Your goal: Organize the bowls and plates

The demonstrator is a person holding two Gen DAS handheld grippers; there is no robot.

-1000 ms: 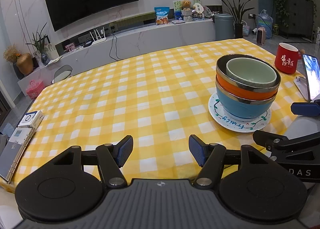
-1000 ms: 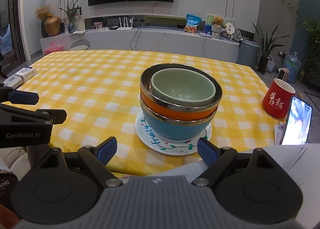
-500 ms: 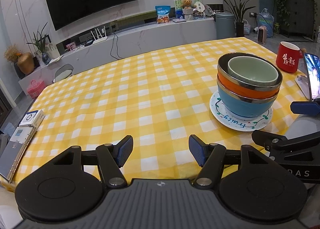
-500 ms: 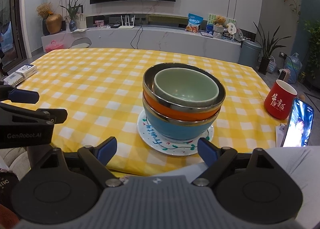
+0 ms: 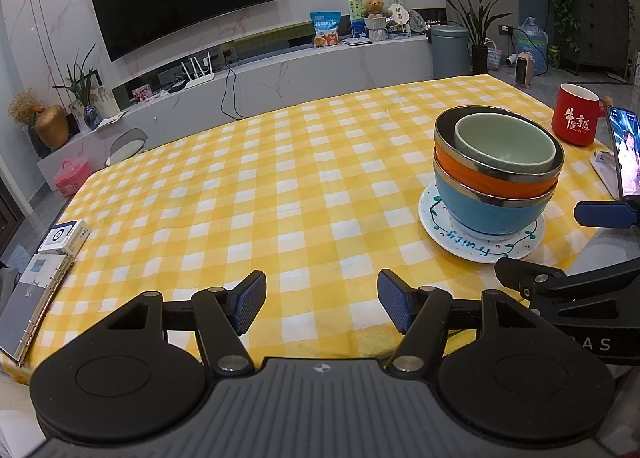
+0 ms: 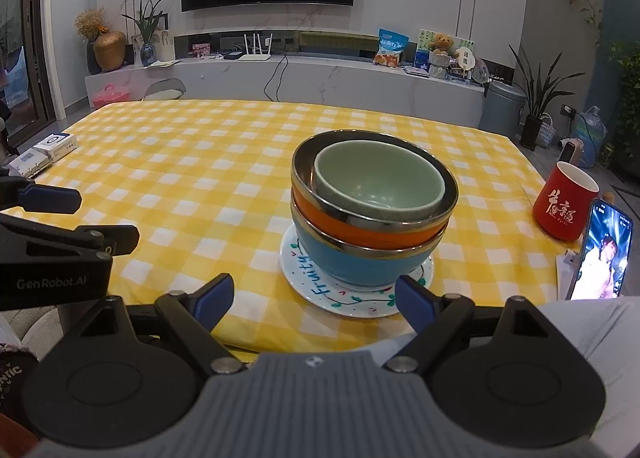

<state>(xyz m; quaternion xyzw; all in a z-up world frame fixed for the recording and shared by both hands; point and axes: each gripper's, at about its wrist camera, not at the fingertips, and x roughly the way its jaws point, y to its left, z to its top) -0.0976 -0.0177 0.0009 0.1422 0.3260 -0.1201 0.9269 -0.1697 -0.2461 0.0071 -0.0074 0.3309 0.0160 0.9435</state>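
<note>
On the yellow table (image 6: 168, 161), we are looking at stacked bowls.
We are holding both claws, left gripper (image 5: 321, 304) and right gripper (image 6: 310, 298), wide open and empty near the bowl stack (image 6: 372, 213) sitting on its plate (image 6: 298, 270); next, maybe lifting the green bowl (image 6: 378, 179).

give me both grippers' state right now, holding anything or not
Left gripper: open, nothing between its fingers, short of the bowl stack.
Right gripper: open, holding nothing, facing the stack on the plate.
</note>
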